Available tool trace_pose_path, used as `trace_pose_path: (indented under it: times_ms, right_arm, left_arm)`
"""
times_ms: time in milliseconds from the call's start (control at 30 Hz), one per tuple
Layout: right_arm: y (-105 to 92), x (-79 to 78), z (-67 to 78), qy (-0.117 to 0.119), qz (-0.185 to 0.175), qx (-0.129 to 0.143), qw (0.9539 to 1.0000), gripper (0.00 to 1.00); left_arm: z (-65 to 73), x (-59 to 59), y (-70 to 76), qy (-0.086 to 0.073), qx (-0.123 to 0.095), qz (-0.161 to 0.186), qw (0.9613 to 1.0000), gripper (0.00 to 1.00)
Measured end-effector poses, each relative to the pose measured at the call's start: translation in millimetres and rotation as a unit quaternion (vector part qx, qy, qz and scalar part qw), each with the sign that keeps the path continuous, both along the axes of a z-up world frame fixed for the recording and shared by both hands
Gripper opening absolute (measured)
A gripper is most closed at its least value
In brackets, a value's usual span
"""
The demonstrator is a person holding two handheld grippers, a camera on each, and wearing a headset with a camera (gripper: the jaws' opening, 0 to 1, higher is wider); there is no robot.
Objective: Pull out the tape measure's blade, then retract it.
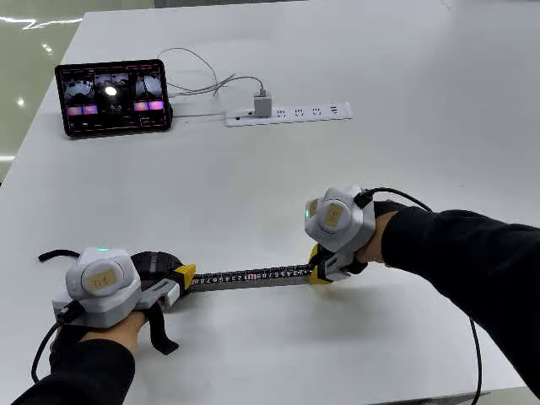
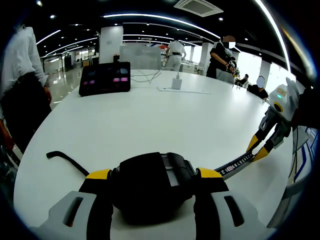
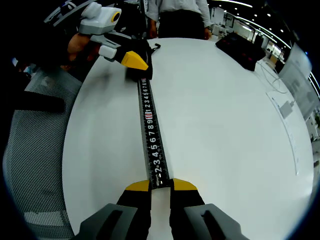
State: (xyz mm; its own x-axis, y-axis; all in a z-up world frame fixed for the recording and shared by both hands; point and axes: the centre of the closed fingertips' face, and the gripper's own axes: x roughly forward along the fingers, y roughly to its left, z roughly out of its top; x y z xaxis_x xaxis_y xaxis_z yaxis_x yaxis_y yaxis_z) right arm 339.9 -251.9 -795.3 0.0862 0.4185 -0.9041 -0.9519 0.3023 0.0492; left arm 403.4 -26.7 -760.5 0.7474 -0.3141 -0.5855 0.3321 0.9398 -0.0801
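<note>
A black tape measure case (image 1: 155, 263) (image 2: 152, 182) lies on the white table, clamped between the yellow-tipped jaws of my left gripper (image 1: 173, 277) (image 2: 154, 174). Its dark blade (image 1: 250, 276) (image 3: 152, 131) (image 2: 236, 164) runs flat across the table to the right. My right gripper (image 1: 319, 272) (image 3: 161, 186) is shut on the blade's end. In the right gripper view the numbered blade stretches away to the case (image 3: 139, 70) and the left gripper (image 3: 120, 52). The case's black strap (image 1: 56, 254) (image 2: 67, 159) trails to the left.
A tablet (image 1: 113, 96) with a lit screen stands at the back left, with a white power strip (image 1: 287, 112) and cables beside it. The table's front edge is close to both hands. People stand beyond the table in the gripper views.
</note>
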Motion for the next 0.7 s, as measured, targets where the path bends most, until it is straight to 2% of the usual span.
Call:
trace_pose_path:
  times_ms: [700]
  right_arm:
    - [5.6, 0.6, 0.7, -0.002, 0.001, 0.002, 1.0, 0.09]
  left_arm:
    - [1.5, -1.1, -1.0, 0.002, 0.0, 0.0, 1.0, 0.61]
